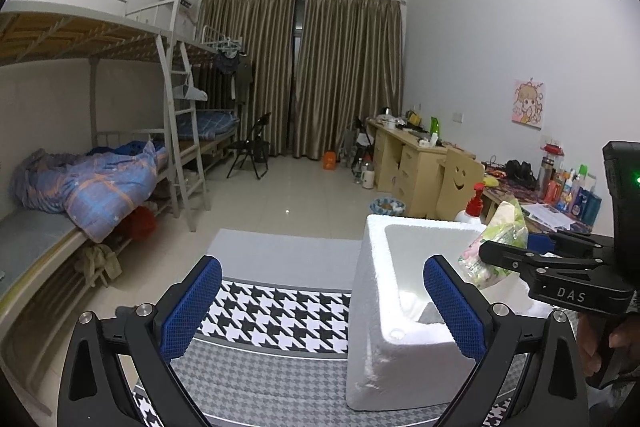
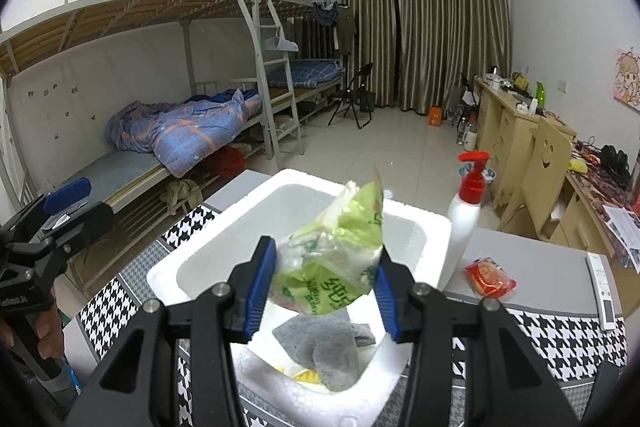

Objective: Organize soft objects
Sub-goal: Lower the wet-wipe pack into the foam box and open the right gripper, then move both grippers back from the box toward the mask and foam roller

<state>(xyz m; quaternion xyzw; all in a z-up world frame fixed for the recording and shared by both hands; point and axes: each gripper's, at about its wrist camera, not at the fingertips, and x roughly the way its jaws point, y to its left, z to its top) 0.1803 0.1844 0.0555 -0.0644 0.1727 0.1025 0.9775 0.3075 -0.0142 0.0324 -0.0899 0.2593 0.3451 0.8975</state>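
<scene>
My right gripper [image 2: 325,287] is shut on a green and white soft plastic packet [image 2: 332,259] and holds it above the open white foam box [image 2: 420,227]. A grey cloth [image 2: 324,347] and something yellow lie inside the box. The packet [image 1: 494,247] and right gripper [image 1: 508,255] also show in the left wrist view, over the box [image 1: 384,307]. My left gripper [image 1: 320,311] is open and empty, left of the box above the houndstooth cloth [image 1: 276,323].
A white pump bottle with a red top [image 2: 466,215] stands right of the box. A red snack packet [image 2: 488,277] and a white remote [image 2: 602,291] lie on the table's right. Bunk beds stand at left, desks at right.
</scene>
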